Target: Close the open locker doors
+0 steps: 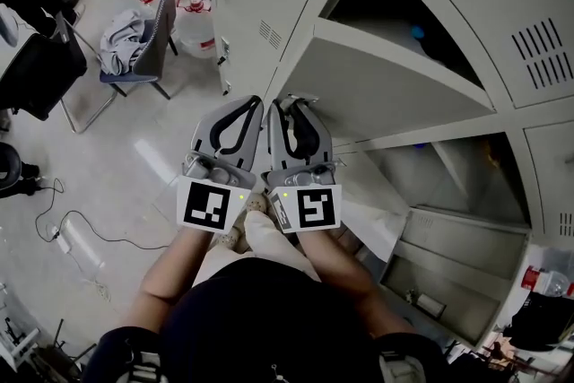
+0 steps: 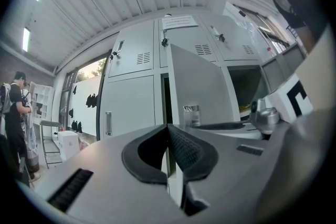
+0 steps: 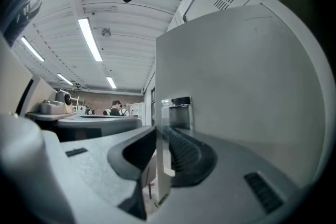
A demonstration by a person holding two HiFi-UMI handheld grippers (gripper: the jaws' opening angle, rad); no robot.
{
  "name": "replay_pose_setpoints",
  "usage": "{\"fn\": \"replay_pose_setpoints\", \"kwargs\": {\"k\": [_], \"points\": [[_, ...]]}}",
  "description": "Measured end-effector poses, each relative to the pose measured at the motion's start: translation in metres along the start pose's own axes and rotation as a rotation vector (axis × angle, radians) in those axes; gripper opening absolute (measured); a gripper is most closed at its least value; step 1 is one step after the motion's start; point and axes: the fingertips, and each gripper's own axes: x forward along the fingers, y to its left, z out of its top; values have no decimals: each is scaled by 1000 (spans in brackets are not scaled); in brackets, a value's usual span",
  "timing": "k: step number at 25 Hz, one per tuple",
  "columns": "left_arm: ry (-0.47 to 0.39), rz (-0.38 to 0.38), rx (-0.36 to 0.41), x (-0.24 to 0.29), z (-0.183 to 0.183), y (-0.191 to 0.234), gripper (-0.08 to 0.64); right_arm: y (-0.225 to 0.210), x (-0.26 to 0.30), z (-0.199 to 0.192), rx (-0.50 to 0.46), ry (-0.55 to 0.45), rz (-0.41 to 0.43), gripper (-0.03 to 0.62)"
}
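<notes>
locker door (image 1: 387, 87) | plain grey metal | standing open

Person: dark top (image 1: 260, 318) and pale cream trousers (image 1: 269, 248). The footwear (image 1: 239, 236) appears light-coloured, but it is largely hidden at centre frame.

Left claw (image 1: 252, 106): light grey moulded shell, black lining round the jaw opening, one ribbed black pad (image 2: 185, 148), and a dark slot (image 2: 71, 190) in the shell.

Right claw (image 1: 280, 106): same build and finish.

Each claw carries a white cube, left cube (image 1: 213, 204) and right cube (image 1: 311, 207). Each cube bears a black square marker and has a small yellow-green light at its corner.
</notes>
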Motion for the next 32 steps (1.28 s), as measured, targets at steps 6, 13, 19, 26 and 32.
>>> {"fn": "replay_pose_setpoints", "kwargs": {"k": [6,13,19,26,32], "points": [[-1,9,-12,14,-6,9,3,-12,16,-1,-7,-6,-20,64],[-7,5,-16,33,-11,15,3,-22,29,0,-16,-11,-64,55],[-6,6,-21,43,-15,18,3,-28,36,-1,-21,-9,-97,52],[-4,12,-32,52,-18,23,3,-38,45,-1,-20,-17,-139,49],[4,11,-39,61,-22,29,3,-47,53,-2,-18,-16,-179,43]]}}
